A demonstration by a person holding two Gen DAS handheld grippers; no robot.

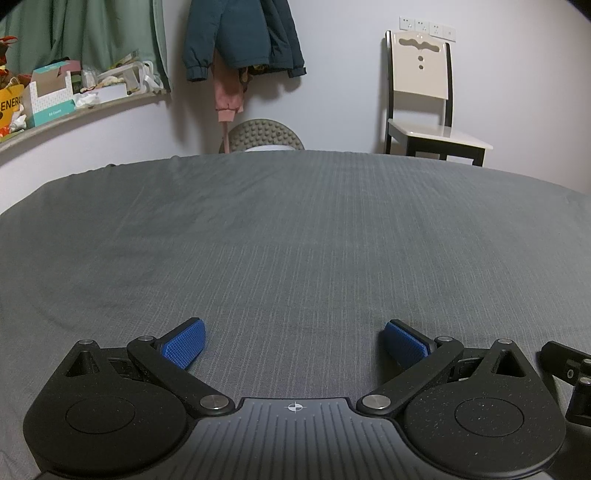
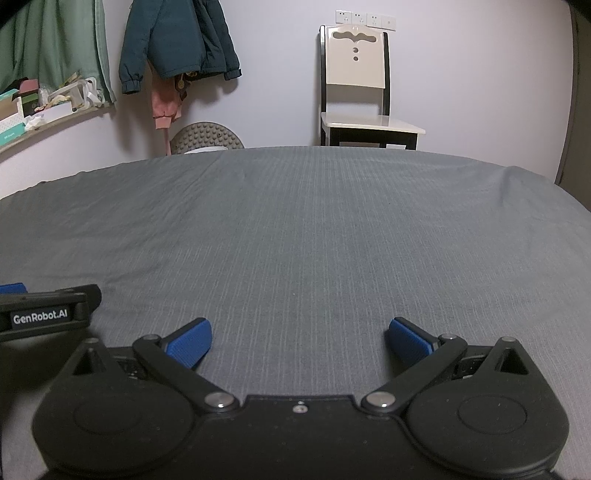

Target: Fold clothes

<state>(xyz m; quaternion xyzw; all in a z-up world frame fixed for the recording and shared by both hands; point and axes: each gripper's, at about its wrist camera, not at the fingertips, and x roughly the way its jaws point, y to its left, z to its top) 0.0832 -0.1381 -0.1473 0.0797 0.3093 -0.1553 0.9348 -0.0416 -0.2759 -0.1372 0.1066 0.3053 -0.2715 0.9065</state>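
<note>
From the left wrist view, the left gripper [image 1: 294, 341] sits low over a grey ribbed bed sheet [image 1: 295, 240], its jaws spread wide with nothing between the blue ribbed pads [image 1: 184, 343]. The sheet lies flat and bare all the way to its far edge. No garment to fold lies on it anywhere in this view. The only clothing in sight is far off, left of centre: a dark teal padded jacket [image 1: 243, 35] hanging on the wall with a pink garment [image 1: 229, 96] under it. A cream and black wooden chair [image 1: 424, 99] stands far right, and a cluttered curved shelf [image 1: 74, 110] runs along the far left. At the near right edge, a black piece of the other gripper's body shows.

From the right wrist view, the right gripper [image 2: 299, 341] matches it: jaws spread, empty, just above the same sheet. The left gripper's black body sits just beside it at the near left.

So the task's thing is not within reach of either gripper. If the hanging jacket is the target, it lies far ahead and to the left, nearer the left gripper's side. I judge that folding has not begun.
</note>
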